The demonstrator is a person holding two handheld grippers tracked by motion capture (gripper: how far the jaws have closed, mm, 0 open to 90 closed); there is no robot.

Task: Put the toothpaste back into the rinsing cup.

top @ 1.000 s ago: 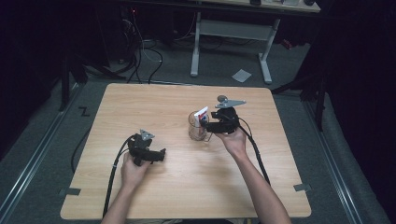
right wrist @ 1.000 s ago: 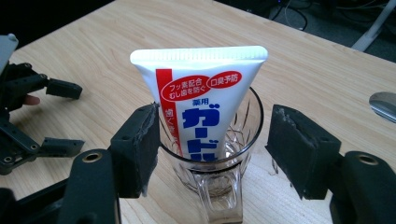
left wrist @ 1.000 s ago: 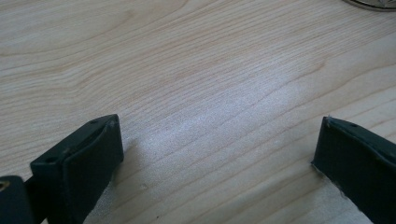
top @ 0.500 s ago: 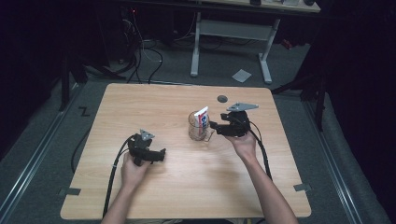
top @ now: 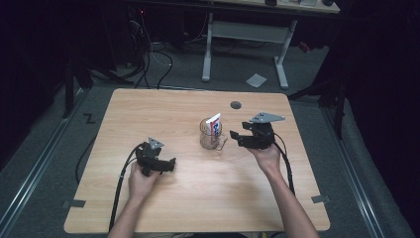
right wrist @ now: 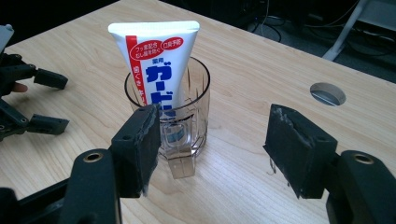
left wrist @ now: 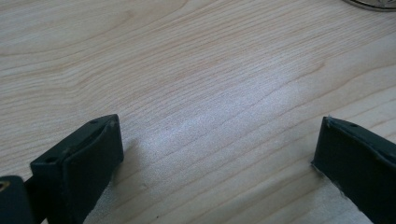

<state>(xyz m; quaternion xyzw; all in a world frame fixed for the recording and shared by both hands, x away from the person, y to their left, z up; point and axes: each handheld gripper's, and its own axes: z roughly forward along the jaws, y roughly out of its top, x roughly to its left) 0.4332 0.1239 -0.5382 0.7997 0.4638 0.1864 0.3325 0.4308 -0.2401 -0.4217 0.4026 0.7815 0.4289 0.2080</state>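
A clear glass mug [top: 212, 140] stands mid-table with a white toothpaste tube [top: 214, 124] upright in it, cap down. My right gripper [top: 236, 138] is just right of the mug, pointing at it, a short gap away. In the right gripper view the jaws [right wrist: 219, 149] stand open and empty, with the mug [right wrist: 184, 126] and the tube [right wrist: 156, 60] beyond them. My left gripper [top: 170, 165] rests low on the table at front left, well away from the mug. Its jaws [left wrist: 219, 149] are open over bare wood.
The wooden table [top: 148, 114] has a round cable hole [top: 236, 104] behind the mug. A white desk frame [top: 242, 29] and cables lie on the dark floor beyond the far edge. The left gripper [right wrist: 28, 98] appears at the left of the right gripper view.
My right gripper has drawn back to the right, away from the mug, its jaws at the same width. The tube stays in the mug. The left hand has not moved.
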